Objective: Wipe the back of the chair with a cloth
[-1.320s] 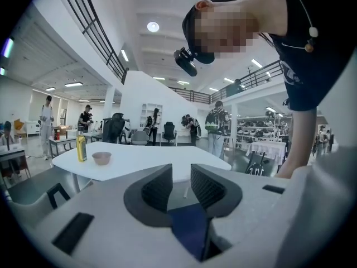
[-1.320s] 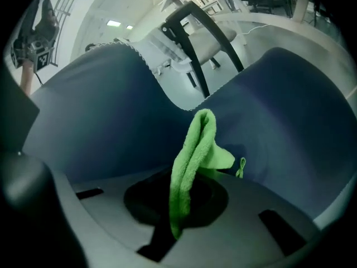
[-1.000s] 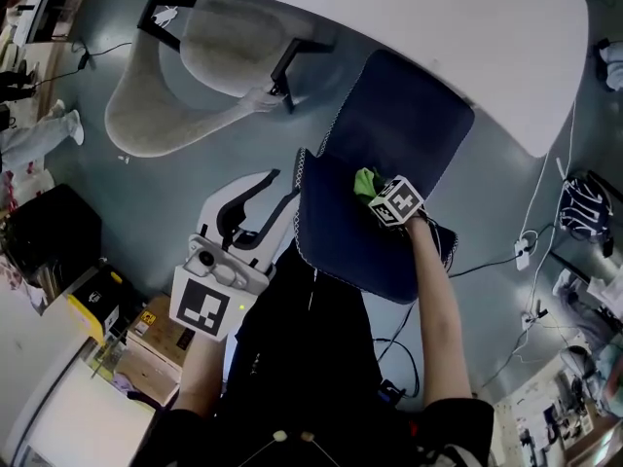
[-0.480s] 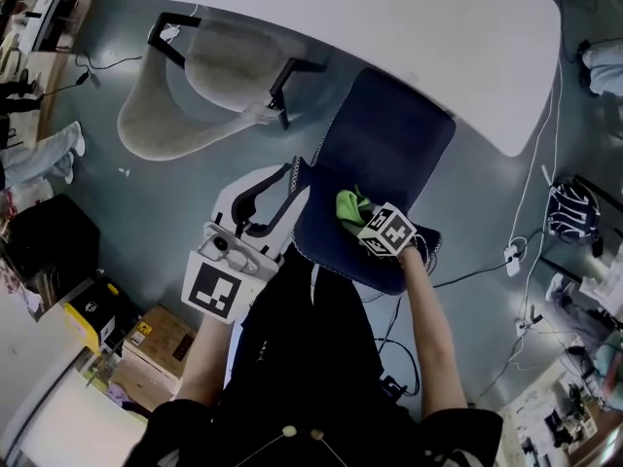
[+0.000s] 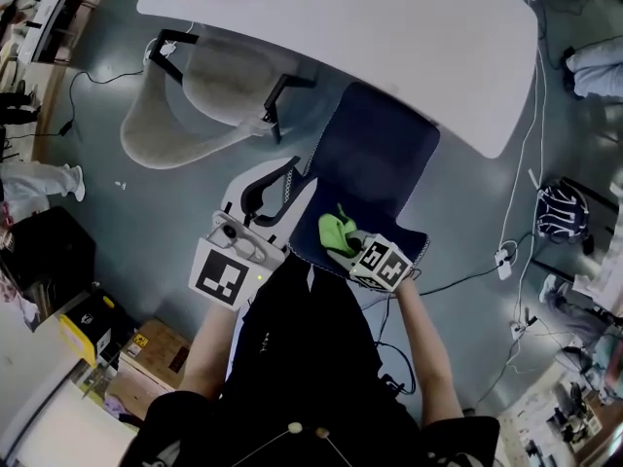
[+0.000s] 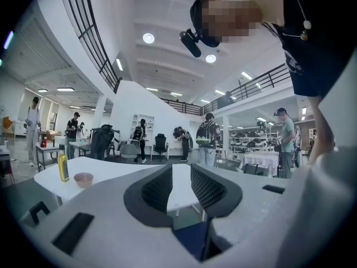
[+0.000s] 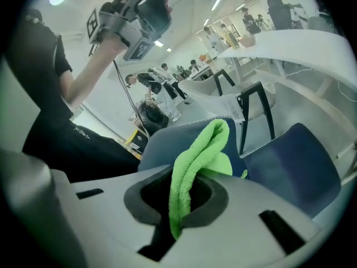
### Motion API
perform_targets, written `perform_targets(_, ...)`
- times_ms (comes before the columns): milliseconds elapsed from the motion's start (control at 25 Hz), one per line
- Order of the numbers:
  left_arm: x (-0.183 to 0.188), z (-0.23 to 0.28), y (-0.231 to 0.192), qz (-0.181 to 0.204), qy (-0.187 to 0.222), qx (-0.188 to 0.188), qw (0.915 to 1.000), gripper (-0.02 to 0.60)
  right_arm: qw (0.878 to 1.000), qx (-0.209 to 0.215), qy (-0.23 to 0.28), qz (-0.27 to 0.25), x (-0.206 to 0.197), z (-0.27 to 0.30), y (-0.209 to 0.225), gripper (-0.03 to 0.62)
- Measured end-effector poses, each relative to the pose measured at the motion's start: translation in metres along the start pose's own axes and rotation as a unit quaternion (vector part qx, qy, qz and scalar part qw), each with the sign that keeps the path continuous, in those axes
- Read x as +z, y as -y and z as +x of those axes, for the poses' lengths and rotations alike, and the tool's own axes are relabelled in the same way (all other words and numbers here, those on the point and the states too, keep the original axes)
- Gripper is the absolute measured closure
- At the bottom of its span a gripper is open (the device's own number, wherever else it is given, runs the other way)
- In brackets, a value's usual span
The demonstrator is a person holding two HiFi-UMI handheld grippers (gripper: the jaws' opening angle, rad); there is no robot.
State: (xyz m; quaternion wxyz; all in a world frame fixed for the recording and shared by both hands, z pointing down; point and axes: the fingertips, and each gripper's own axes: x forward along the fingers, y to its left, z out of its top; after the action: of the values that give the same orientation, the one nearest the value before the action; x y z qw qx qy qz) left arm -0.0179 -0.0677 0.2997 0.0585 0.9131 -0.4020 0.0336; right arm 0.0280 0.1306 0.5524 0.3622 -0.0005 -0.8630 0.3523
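The room is big, with a grey-blue floor. In the head view a long white table [image 5: 389,27] fills the top of the frame, and a pale beige chair [image 5: 185,105] sits at the upper left. The dark blue cloth chair [image 5: 384,149] is in the middle, with its seat tucked toward the table. Its back is at the lower middle, close to me. My right gripper [image 5: 350,246] holds the bright green fluffy cloth [image 5: 335,230] against the top of that back. My left gripper [image 5: 273,185] is just left of the chair and touches nothing.

In the left gripper view, the jaws of the left gripper [image 6: 181,188] stand a little apart with nothing between them. I only see the white table past the gap.

In the right gripper view, the jaws of the right gripper [image 7: 181,202] are pinched tight on the green cloth [image 7: 203,147]. Most of the cloth sticks out the front, in a fold over the blue chair [image 7: 295,161].

Here is what I think could go wrong. Nothing is holding the chair, so a hard push could make it slide or turn away. If I rub too hard, the cloth could be pulled out of the pinch and fall. If I tip the gripper, its hard jaws could scrape the chair, not the soft cloth.
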Motion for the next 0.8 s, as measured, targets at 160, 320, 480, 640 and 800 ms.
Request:
perform_targets(160,0.003,0.005,0.001,-0.001,0.004,-0.005,1.0000,0.479,0.999,-0.010,-0.003,-0.031,0.006,-0.007,-0.018,0.576)
perform_targets(320,0.002,0.008,0.003,-0.001,0.001,-0.007,1.0000,0.479,0.998,0.017,-0.004,-0.057,0.015,-0.017,-0.036,0.576)
perform_targets(480,-0.005,0.006,-0.005,-0.004,-0.007,0.005,1.0000,0.479,0.997,-0.022,0.021,-0.068,0.030,-0.024,-0.015,0.576)
perform_targets(640,-0.020,-0.004,-0.013,-0.013,-0.022,0.022,0.9994,0.479,0.996,-0.070,0.021,-0.055,0.038,-0.025,0.033,0.576)
perform_targets(800,-0.039,-0.016,-0.021,-0.022,-0.037,0.038,0.9984,0.479,0.993,-0.106,0.013,-0.047,0.039,-0.013,0.082,0.576)
